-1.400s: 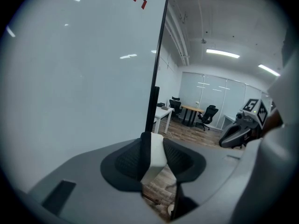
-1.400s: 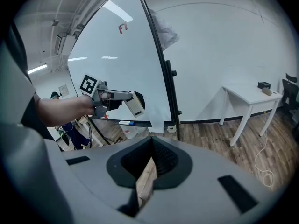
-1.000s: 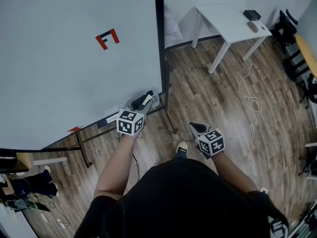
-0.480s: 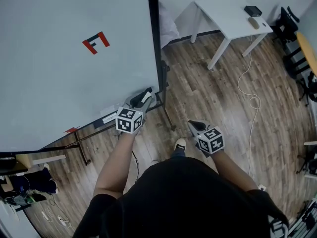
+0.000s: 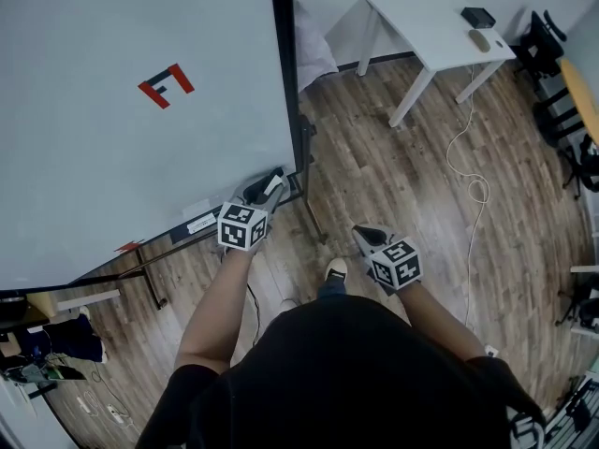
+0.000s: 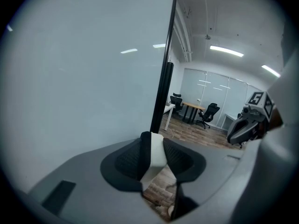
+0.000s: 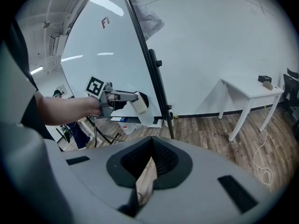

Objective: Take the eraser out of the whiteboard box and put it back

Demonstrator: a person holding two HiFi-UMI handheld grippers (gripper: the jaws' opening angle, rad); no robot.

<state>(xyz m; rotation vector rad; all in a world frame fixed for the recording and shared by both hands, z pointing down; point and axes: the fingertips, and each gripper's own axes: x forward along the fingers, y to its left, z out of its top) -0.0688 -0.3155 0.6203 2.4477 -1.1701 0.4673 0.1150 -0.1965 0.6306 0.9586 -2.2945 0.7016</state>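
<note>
Left gripper view: the left gripper (image 6: 156, 143) has its jaws clamped on the eraser (image 6: 158, 157).
Eraser: out of the whiteboard box (image 7: 152, 120), held close over it.
Right gripper (image 7: 151, 146): jaws together, nothing between them.
Remaining: setting the eraser back in, I'd say.

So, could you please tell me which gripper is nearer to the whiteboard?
Left. The left gripper, shut on the eraser, is at the whiteboard's lower right corner. The right gripper hangs apart from it, over the wooden floor to its right.
</note>
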